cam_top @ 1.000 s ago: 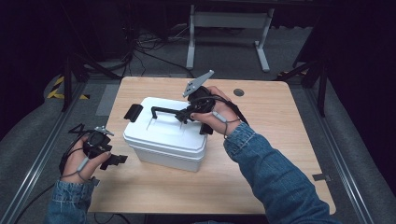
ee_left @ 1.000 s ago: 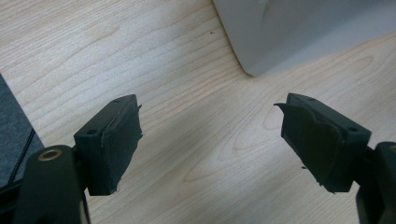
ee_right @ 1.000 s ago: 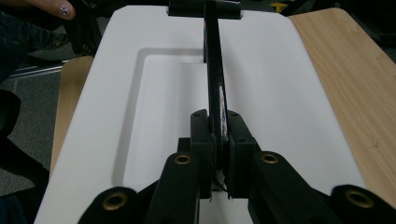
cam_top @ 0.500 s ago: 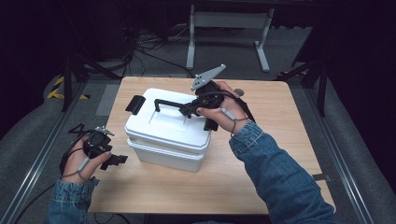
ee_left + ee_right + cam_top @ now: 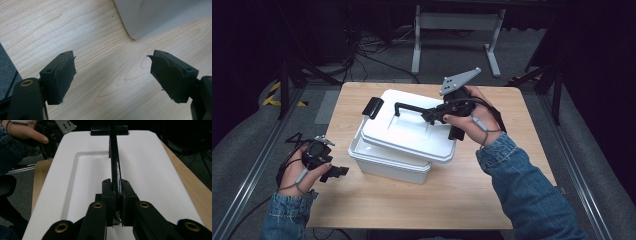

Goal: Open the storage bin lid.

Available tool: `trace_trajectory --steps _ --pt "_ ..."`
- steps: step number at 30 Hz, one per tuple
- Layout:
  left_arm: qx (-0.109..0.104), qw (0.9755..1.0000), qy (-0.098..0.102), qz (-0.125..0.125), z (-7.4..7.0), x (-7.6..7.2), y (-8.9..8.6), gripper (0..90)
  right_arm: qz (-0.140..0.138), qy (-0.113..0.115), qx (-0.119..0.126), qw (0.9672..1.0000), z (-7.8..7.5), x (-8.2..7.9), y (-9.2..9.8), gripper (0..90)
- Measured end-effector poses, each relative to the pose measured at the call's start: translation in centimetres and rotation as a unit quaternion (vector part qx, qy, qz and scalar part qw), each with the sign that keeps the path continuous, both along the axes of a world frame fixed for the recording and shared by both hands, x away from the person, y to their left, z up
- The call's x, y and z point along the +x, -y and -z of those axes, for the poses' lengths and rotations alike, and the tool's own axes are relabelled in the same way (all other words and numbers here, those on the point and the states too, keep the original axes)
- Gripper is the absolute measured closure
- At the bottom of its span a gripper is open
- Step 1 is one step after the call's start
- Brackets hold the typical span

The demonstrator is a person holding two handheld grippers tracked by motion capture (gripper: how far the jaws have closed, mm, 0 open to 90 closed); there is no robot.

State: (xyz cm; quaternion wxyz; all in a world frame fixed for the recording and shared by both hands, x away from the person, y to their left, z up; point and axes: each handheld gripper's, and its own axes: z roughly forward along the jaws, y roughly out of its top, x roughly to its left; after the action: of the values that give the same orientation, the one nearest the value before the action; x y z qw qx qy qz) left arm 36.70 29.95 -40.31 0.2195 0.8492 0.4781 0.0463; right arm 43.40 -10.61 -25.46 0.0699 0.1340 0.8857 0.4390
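White lid (image 5: 409, 131): one, black handle (image 5: 412, 107) on top, lifted and tilted, sitting askew over the white box (image 5: 387, 164) at the middle of the wooden table (image 5: 472, 195), its far-right side raised. Your right gripper (image 5: 428, 114) is clamped on that handle, jaws pressed against the bar on both sides, as the right gripper view confirms (image 5: 117, 202). Black latch (image 5: 372, 107): one, at the lid's far-left end. Your left gripper (image 5: 343, 171) rests at the table's left edge, just beside the box, jaws spread wide with nothing between them (image 5: 112, 75).
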Motion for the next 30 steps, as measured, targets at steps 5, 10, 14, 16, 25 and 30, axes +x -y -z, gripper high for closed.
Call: trace_trajectory --steps 5,10,14,16,25,30 --pt "0.002 1.0000 -0.001 0.003 0.0 0.1 0.1 20.8 0.011 0.003 0.005 0.9999 -0.6 -0.4 1.7 84.7" --pt "0.003 1.0000 -0.002 0.003 0.1 0.1 0.2 20.8 0.027 0.008 0.007 0.9996 -1.1 -0.8 3.9 84.7" --pt "0.005 1.0000 -0.001 0.003 0.1 0.1 0.1 20.8 0.038 0.007 0.012 0.9992 -1.2 -1.1 5.3 84.8" --pt "0.003 1.0000 -0.003 0.003 0.1 0.1 0.2 20.8 0.040 0.007 0.012 0.9991 -1.2 -1.1 5.6 84.7" --pt "0.006 1.0000 -0.006 0.005 0.3 0.2 0.2 20.8 0.076 0.008 0.024 0.9968 -1.6 -1.4 9.4 84.8" --pt "0.007 0.9999 -0.008 0.005 0.3 0.2 0.3 20.8 0.098 0.006 0.028 0.9948 -1.6 -1.4 11.4 84.7"
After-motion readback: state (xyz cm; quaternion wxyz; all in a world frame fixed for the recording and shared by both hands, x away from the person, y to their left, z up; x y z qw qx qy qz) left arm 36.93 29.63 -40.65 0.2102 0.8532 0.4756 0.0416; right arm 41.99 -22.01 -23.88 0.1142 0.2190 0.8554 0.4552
